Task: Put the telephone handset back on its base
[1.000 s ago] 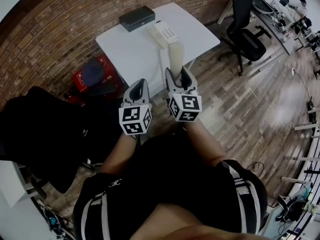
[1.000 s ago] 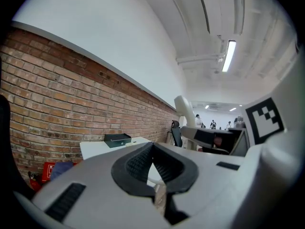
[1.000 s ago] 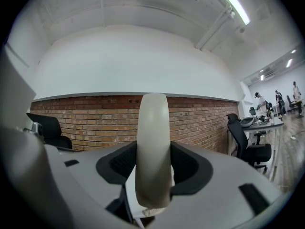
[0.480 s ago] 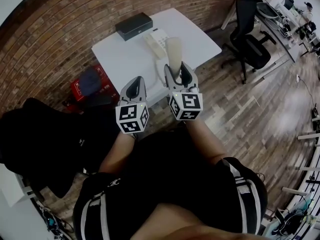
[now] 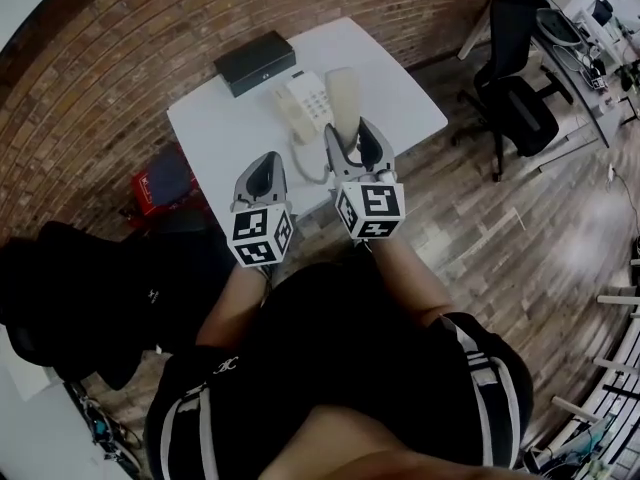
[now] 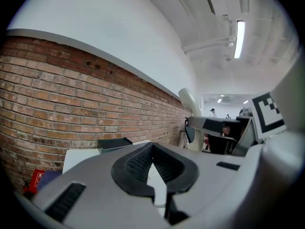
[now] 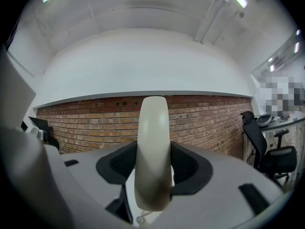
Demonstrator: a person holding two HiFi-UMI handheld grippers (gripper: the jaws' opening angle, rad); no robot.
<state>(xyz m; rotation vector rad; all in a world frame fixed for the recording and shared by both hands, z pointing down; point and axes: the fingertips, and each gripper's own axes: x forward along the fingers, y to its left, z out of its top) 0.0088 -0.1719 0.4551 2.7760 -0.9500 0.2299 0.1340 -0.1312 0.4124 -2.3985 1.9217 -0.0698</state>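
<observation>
The cream telephone handset [image 5: 342,96] stands upright in my right gripper [image 5: 352,140], whose jaws are shut on its lower part. In the right gripper view the handset [image 7: 153,142] fills the gap between the black pads [image 7: 188,166]. It hangs over the white table [image 5: 400,88], just right of the white telephone base [image 5: 303,104] with its keypad. A cord [image 5: 300,160] runs from the base toward the table's front edge. My left gripper [image 5: 264,166] is held at the table's near edge, left of the base, its jaws shut and empty [image 6: 152,149].
A black box [image 5: 254,61] lies at the table's far left corner against the brick wall. A red object [image 5: 150,180] sits on the floor under the table's left side. Black office chairs stand at the right [image 5: 520,93] and near left [image 5: 90,288].
Both grippers have moved forward toward the table. The handset, still held in the right gripper, now hangs beside the base rather than short of it.
</observation>
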